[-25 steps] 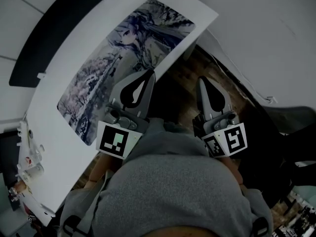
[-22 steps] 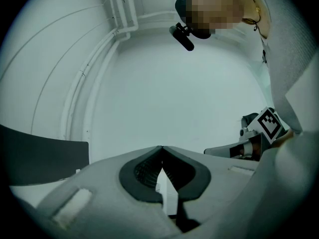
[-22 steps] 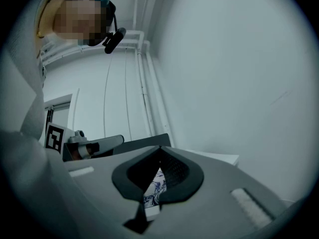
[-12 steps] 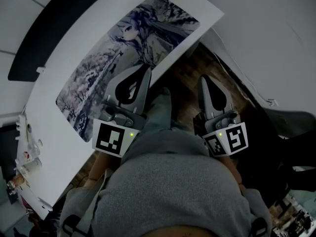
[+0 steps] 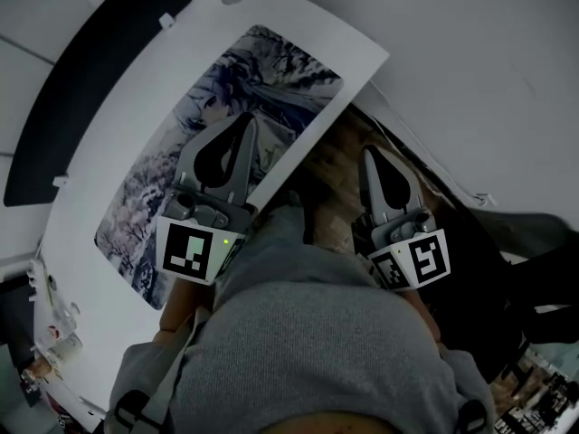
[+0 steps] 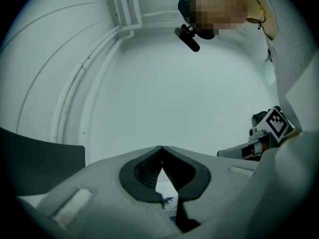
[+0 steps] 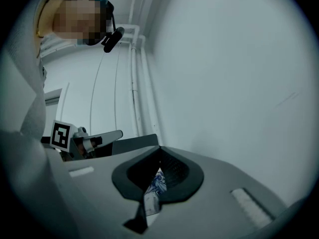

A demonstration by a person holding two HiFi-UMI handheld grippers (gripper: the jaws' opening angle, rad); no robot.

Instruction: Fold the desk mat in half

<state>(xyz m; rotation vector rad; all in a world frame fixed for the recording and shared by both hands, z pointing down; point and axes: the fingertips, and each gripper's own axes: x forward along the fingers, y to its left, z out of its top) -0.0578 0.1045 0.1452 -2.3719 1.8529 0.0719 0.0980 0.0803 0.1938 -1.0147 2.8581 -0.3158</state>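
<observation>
Desk mat [image 5: 244, 89] lies flat on the white worktop [image 5: 104, 147]. Left tongs [image 5: 246, 120], pinched together and empty, hover over the mat's near edge. Right tongs [image 5: 369, 152], likewise closed, hang beside the mat, off the worktop.

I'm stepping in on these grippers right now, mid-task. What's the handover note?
Left gripper: shut, empty, above the desk mat near its closer long edge.
Right gripper: shut, empty, off the table, over the floor.
Desk mat: lying flat and unfolded, print side up, on the white table.
Done: nothing yet.
Left: open the jaws, grip an edge, fold the mat in half.
</observation>
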